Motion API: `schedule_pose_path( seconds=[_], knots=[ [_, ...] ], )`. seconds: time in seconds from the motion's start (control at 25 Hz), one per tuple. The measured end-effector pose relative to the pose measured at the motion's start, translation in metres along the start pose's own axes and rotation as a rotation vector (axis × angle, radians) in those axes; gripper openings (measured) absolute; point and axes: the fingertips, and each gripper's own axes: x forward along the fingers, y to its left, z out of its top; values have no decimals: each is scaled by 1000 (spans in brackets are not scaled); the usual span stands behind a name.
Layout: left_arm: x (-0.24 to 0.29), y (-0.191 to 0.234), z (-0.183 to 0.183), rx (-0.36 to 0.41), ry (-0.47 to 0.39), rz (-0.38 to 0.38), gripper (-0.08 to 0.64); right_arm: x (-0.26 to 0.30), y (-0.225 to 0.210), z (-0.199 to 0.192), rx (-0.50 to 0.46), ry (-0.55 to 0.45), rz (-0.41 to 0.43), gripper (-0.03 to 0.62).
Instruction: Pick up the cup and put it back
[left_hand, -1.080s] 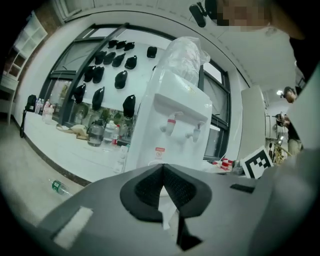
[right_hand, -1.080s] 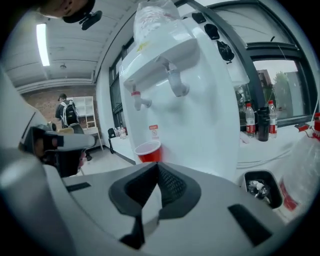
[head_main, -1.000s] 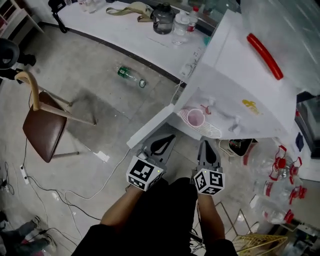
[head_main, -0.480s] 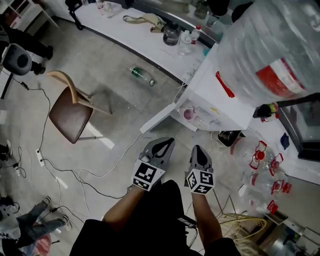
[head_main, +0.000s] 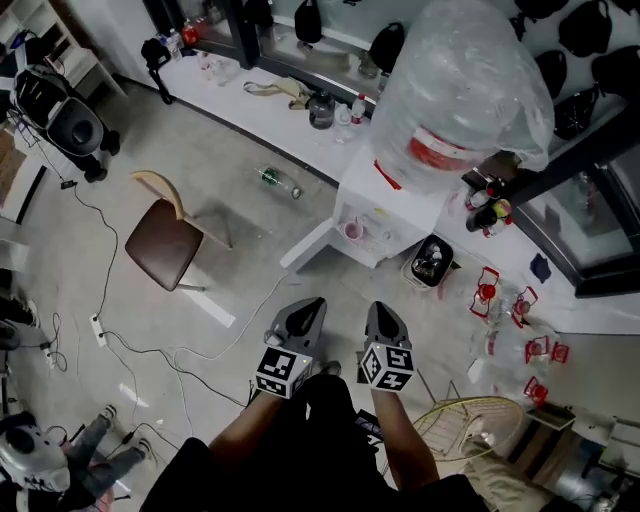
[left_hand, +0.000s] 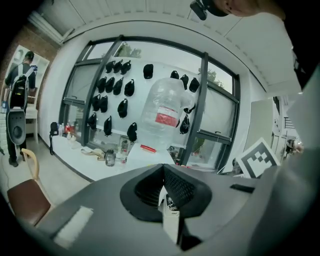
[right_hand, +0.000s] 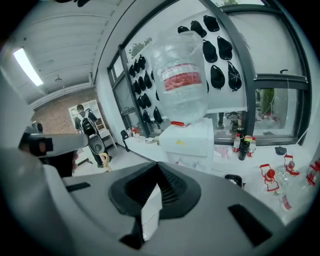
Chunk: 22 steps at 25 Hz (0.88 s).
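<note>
Since the left tongs (head_main: 303, 316) and right tongs (head_main: 383, 321) are both closed on nothing, near the person, and the pink cup (head_main: 353, 231) sits far off in the water cooler (head_main: 392, 196), the grab looks not yet started, so next they must reach out and open.

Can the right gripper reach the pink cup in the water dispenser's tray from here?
Probably not yet. The right gripper is shut and held near the person's body, apart from the pink cup in the water dispenser. Nothing seems to block the way between them.
</note>
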Motion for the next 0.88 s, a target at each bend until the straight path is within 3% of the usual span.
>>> schedule_pose_path(
  seconds=[0.24, 0.6, 0.88],
  knots=[
    [-43, -25, 47, 43, -64, 1, 6, -67, 24, 38, -11, -53, -3, -6],
    [-71, -18, 108, 115, -145, -56, 6, -127, 64, 93, -25, -174, -42, -6],
    [-89, -11, 125, 146, -179, -111, 6, -158, 93, 118, -39, -270, -97, -6]
  ],
)
